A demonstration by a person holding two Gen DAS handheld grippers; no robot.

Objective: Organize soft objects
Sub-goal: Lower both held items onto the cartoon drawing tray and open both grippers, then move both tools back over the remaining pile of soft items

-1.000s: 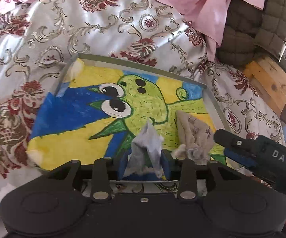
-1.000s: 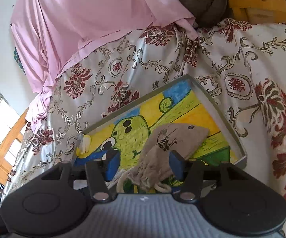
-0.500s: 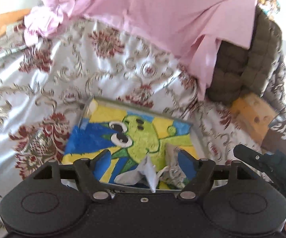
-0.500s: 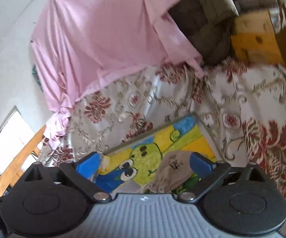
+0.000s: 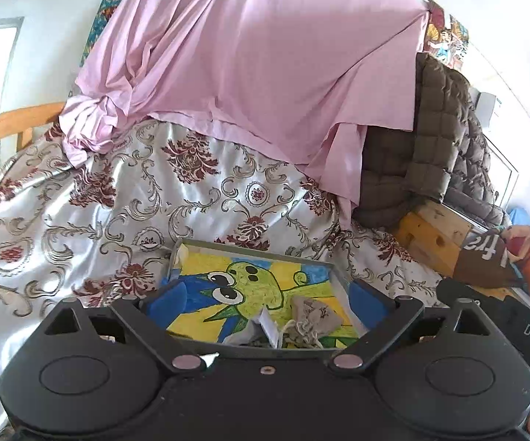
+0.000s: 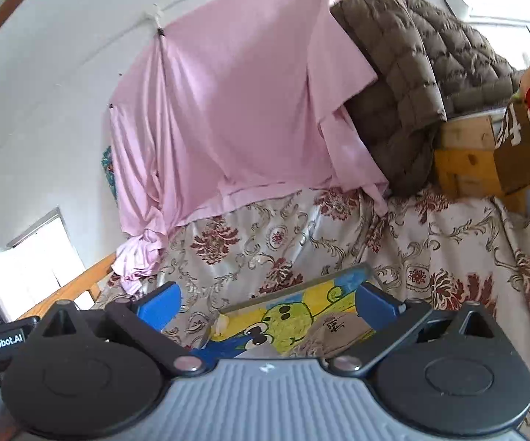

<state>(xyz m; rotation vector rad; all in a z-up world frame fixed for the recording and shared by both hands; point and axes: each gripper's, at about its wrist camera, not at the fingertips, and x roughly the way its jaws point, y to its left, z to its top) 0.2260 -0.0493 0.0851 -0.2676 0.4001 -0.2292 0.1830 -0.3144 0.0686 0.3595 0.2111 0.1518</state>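
A shallow tray (image 5: 253, 246) with a yellow, blue and green cartoon drawing lies on the floral bedspread (image 5: 92, 213). In it lie a beige drawstring pouch (image 5: 314, 314) and a crumpled grey-white cloth (image 5: 255, 330), side by side at the near edge. My left gripper (image 5: 268, 303) is open and empty, raised above the tray's near edge. My right gripper (image 6: 266, 303) is open and empty, also raised; the pouch (image 6: 338, 332) and tray (image 6: 294, 288) show between its fingers.
A pink sheet (image 5: 250, 66) hangs at the back of the bed. A brown quilted blanket (image 5: 434, 147) lies over a wooden box (image 5: 434, 235) at the right. A wooden bed rail (image 5: 7, 125) is at the left. The right gripper's body (image 5: 504, 319) shows at the right.
My left gripper let go of the grey-white cloth, opened wide and drew up and back. My right gripper opened wider and also rose away from the pouch. Both items stay in the tray.
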